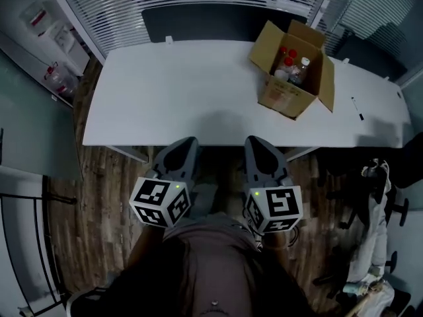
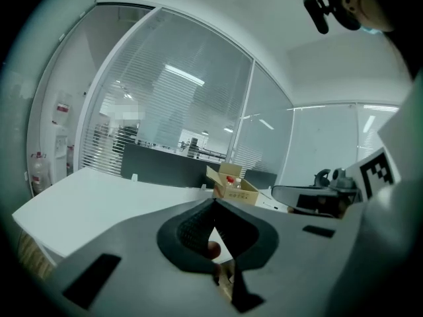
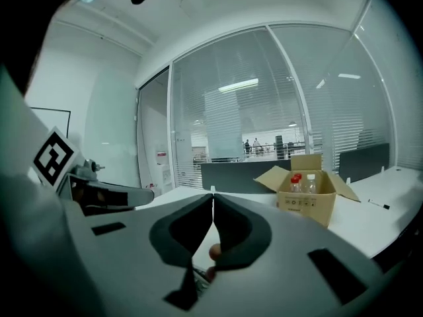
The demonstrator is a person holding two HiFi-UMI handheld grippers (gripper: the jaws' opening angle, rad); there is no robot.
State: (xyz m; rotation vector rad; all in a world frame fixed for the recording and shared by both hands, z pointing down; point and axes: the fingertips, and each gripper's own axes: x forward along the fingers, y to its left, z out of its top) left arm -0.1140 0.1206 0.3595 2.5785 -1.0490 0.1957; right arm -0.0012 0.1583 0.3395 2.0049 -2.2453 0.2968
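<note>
Well beyond left tool (image 1: 188, 141), right tool (image 1: 255, 140): bottles (image 1: 295, 69) upright in box (image 1: 283, 96).

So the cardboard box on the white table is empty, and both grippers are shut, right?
Not empty. The head view shows bottles standing inside the cardboard box on the white table, some with red caps. The left gripper and right gripper are both shut, as you said.

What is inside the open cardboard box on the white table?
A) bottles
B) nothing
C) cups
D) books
A: the head view shows bottles with red and white caps standing upright in the box.
</note>
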